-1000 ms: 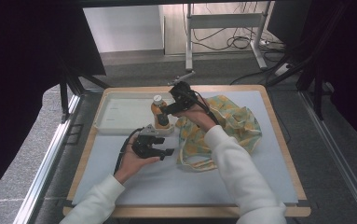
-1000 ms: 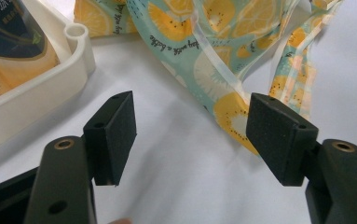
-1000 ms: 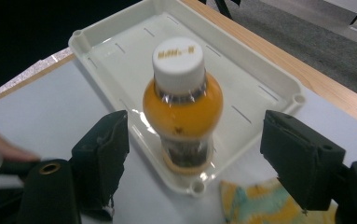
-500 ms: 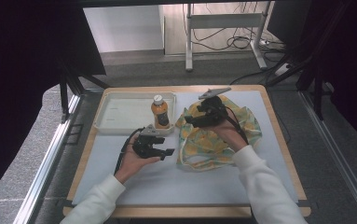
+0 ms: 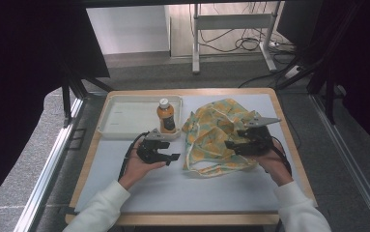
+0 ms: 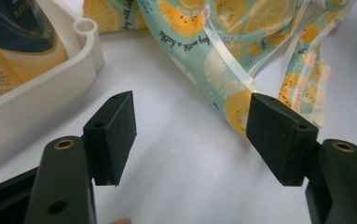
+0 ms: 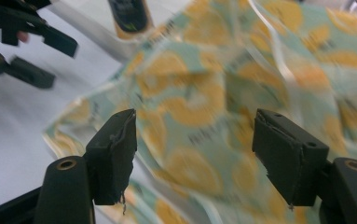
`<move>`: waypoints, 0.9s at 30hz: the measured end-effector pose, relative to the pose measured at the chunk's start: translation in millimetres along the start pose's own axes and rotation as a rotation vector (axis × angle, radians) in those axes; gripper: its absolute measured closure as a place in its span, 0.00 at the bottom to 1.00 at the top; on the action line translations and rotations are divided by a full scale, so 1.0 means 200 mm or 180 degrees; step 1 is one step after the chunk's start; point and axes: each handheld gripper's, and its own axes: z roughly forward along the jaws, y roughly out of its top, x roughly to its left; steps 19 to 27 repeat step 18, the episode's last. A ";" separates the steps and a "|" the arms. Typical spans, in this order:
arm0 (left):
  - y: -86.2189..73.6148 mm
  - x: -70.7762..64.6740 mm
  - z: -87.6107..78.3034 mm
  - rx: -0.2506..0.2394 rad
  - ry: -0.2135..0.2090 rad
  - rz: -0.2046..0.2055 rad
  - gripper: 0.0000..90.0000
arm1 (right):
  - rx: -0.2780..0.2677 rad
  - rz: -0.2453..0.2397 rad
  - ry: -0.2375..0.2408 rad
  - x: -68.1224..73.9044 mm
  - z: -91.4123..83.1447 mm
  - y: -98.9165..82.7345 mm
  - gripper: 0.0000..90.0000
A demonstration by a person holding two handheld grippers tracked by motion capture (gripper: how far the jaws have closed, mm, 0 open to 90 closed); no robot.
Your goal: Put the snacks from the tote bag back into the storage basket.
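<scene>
Right gripper point(image 5: 232, 143) is hovering over the right half of the fruit-print cloth point(image 5: 216, 133), its jaws pointing toward the bottle point(image 5: 166, 115) side of that cloth. In the right gripper view the jaws of this gripper point(image 7: 192, 154) are standing spread with the cloth point(image 7: 223, 121) lying below the gap; no pad is pressing on the fabric. The jaws have just been closing slightly, with nothing caught between them. That view is blurred, so fine contact with the fabric cannot be judged.

Left gripper point(image 5: 172, 155) is resting in the person's left hand point(image 5: 139, 166) just left of the cloth, near its lower left edge. In the left gripper view its jaws point(image 6: 190, 135) are standing wide apart over bare white table surface point(image 6: 185, 168), with the cloth's hem point(image 6: 241, 100) lying just beyond the right pad and not touching it.

Relative to the cloth, the orange bottle is standing upright just to the left of its upper left edge, inside the near right corner of the white tray point(image 5: 124, 130). The tray's rounded corner point(image 6: 85, 28) is sitting close beside the cloth. The cloth itself is lying crumpled on the white table mat point(image 5: 182, 188), with a pale strap loop point(image 5: 211, 169) trailing from its lower edge.
</scene>
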 end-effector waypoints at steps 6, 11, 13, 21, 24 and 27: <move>0.00 0.01 -0.02 -0.0069 0.0049 -0.0041 0.37 | -0.0029 0.0082 -0.0057 -0.05 -0.08 -0.09 0.35; 0.00 0.00 -0.01 -0.0054 0.0050 -0.0027 0.37 | -0.0032 0.0072 -0.0098 -0.06 -0.09 -0.11 0.35; 0.00 0.00 -0.01 -0.0047 0.0048 -0.0028 0.37 | -0.0049 0.0090 -0.0112 -0.07 -0.09 -0.11 0.35; 0.00 0.00 -0.01 -0.0031 0.0044 -0.0017 0.37 | -0.0080 0.0067 -0.0107 -0.06 -0.11 -0.11 0.34; 0.00 0.00 -0.01 -0.0031 0.0044 -0.0017 0.37 | -0.0080 0.0067 -0.0107 -0.06 -0.11 -0.11 0.34; 0.00 0.00 -0.01 -0.0031 0.0044 -0.0017 0.37 | -0.0080 0.0067 -0.0107 -0.06 -0.11 -0.11 0.34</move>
